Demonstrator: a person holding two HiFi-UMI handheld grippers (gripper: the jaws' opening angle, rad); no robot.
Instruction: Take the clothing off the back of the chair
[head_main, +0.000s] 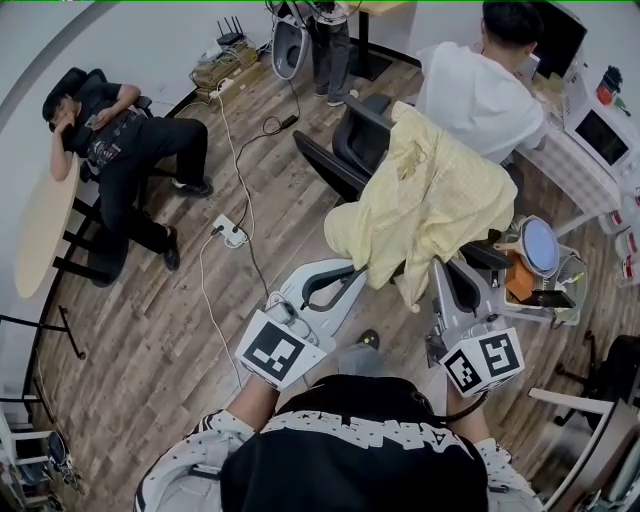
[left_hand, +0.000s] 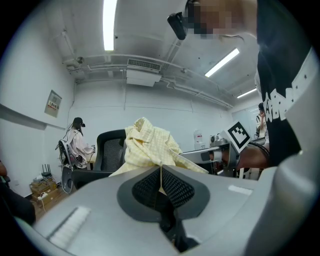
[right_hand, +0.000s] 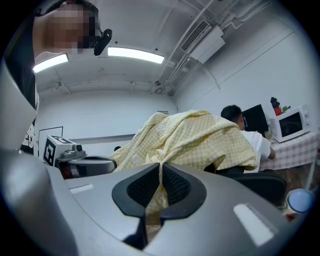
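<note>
Our left gripper (head_main: 352, 270) pinching the yellow shirt (head_main: 430, 190), our right gripper (head_main: 440, 268) clamped on it too, shirt draped over the black chair (head_main: 345, 150), seated person (head_main: 480, 90) just behind.

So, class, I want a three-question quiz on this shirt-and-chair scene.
1. True or false: the shirt is blue.
2. The left tongs and right tongs are: A open, B shut on the shirt, C shut on a cable?
3. Fill in: the shirt hangs over a black ___.
Key: 1 false, it is yellow; 2 B; 3 chair.
</note>
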